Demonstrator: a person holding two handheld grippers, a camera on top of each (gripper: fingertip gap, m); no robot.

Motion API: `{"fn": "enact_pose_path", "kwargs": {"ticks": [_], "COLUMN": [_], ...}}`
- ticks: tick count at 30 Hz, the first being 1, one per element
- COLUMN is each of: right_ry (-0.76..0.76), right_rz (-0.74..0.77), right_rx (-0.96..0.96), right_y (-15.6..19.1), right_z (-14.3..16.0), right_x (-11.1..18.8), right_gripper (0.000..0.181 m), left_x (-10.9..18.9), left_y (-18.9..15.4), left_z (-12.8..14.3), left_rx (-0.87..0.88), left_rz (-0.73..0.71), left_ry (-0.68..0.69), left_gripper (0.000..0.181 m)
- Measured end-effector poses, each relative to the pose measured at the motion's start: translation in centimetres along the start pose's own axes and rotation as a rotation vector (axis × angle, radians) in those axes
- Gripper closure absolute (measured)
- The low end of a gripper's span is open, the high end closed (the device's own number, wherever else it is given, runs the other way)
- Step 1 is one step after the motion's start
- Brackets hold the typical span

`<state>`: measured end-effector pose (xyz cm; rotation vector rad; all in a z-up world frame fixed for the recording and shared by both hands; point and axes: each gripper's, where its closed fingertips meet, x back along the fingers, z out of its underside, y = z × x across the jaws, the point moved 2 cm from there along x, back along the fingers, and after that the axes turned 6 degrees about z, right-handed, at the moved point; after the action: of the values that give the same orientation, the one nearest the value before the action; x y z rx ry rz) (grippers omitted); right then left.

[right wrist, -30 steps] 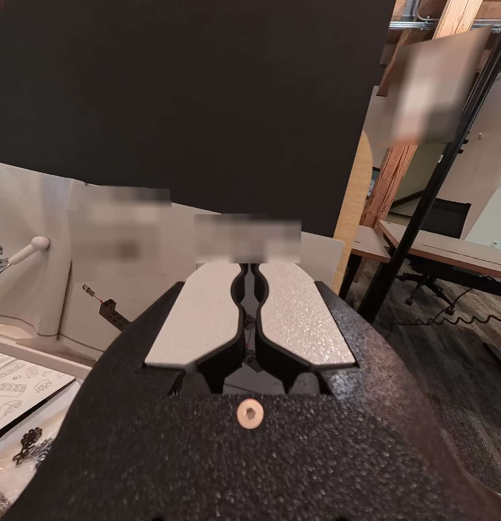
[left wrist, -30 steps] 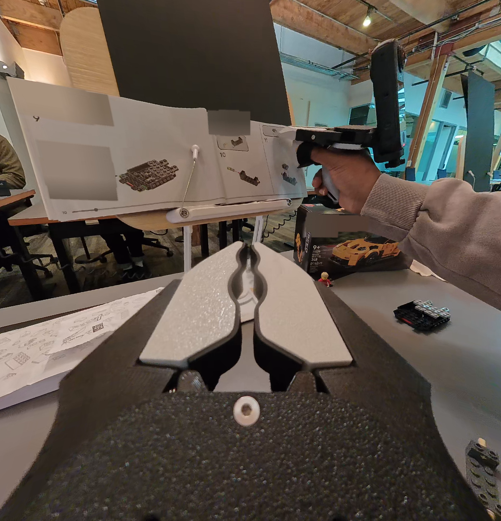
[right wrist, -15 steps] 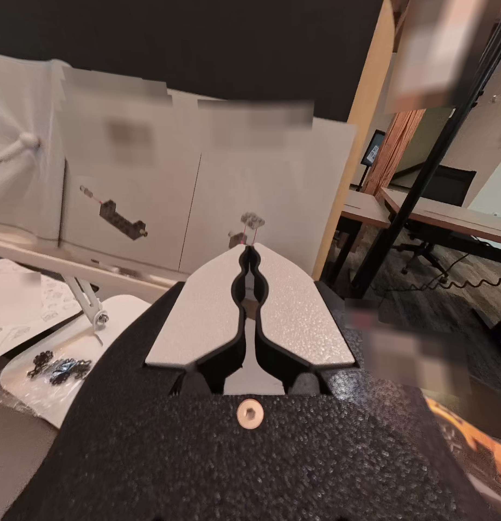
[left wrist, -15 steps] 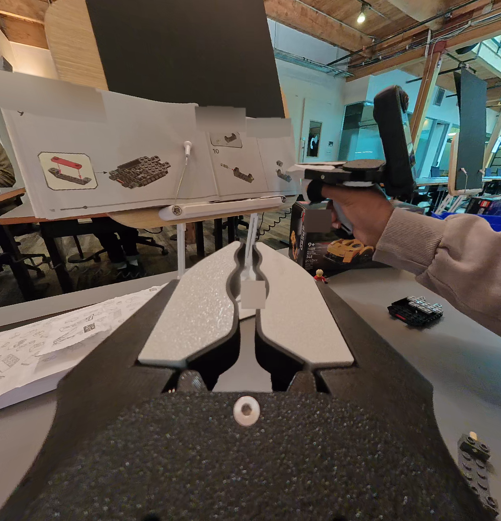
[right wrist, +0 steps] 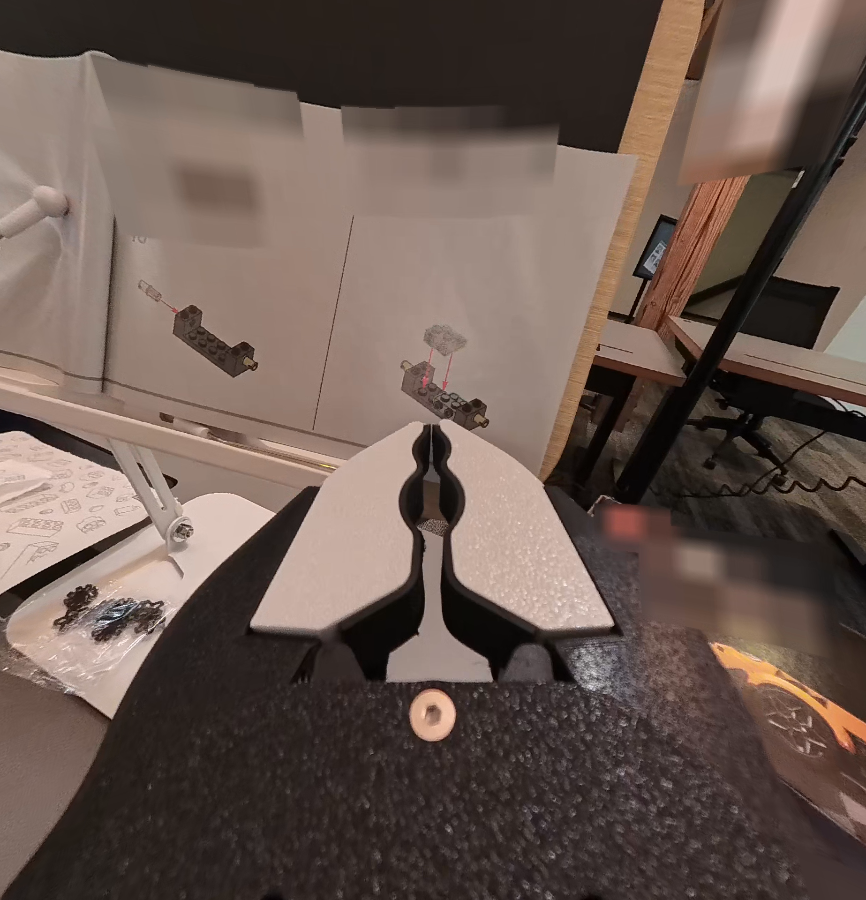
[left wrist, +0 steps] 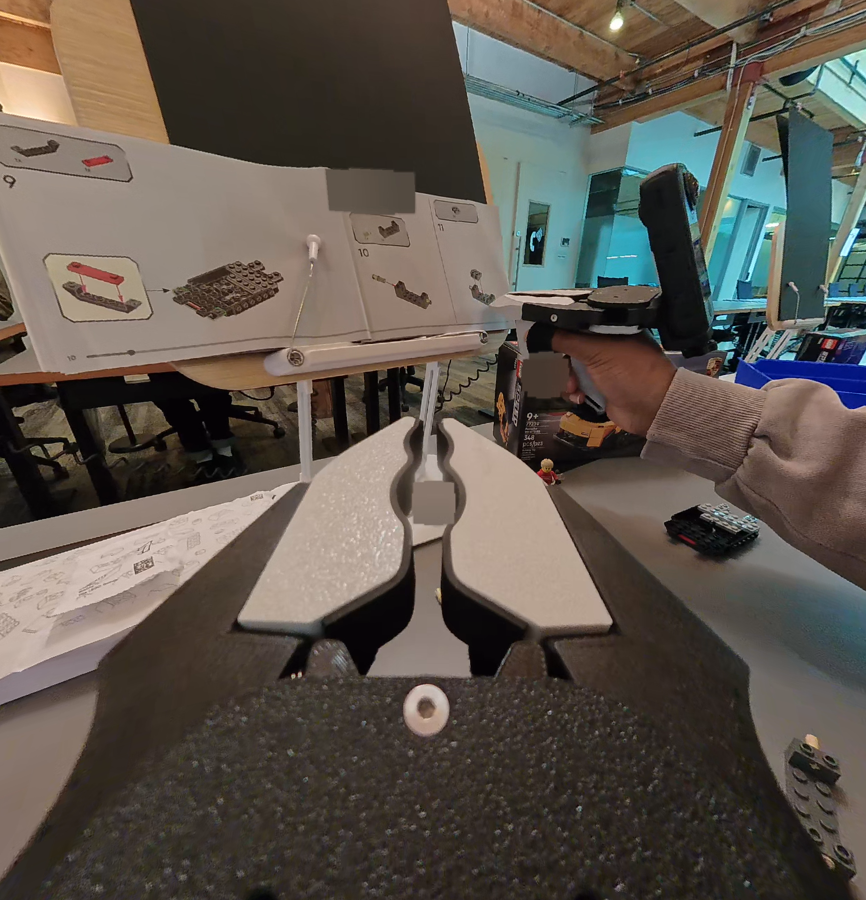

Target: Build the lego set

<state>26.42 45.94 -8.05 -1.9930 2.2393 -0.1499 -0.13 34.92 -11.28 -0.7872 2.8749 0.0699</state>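
Tongs on both sides were closed and empty, tips touching with nothing between them. The left tongs [left wrist: 428,428] hung low over the counter [left wrist: 713,633], pointing at the stand [left wrist: 372,353] that held the instruction booklet [left wrist: 216,253] open near the counter's far edge. The right tongs [right wrist: 433,428] were lifted well above the counter and aimed at the booklet's right-hand page (the one drawn with a small grey plate going onto a long dark brick), so they looked busy with reading, not reaching.

Pieces for the build lay on the right half of the counter. A part-built black base with grey plates [left wrist: 711,526] sat toward the far right, beneath the sleeve [left wrist: 786,467] of the arm holding the right tongs. A long dark brick with a tan pin [left wrist: 818,818] lay at the near right corner, its long axis running roughly front to back, just right of the left tongs' body. That brick seemed the likely next pick; the left tongs were lower and nearer, but would have to swing right and back toward it. A bag of small black parts [right wrist: 111,618] rested on the stand's white foot, and the set's box [left wrist: 557,428] stood beyond it all.
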Motion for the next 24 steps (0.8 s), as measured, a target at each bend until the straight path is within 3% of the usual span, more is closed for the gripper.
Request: {"fn": "enact_pose_path", "kwargs": {"ticks": [24], "right_ry": [-0.002], "right_rz": [0.018], "right_rx": [-0.028], "right_y": [-0.02], "right_z": [-0.28], "right_x": [-0.33], "right_gripper": [0.18], "left_x": [-0.19], "left_y": [0.11], "left_z": [0.71], "left_rx": [0.006], "left_rz": [-0.008], "left_ry": [0.04], "left_gripper": [0.181]}}
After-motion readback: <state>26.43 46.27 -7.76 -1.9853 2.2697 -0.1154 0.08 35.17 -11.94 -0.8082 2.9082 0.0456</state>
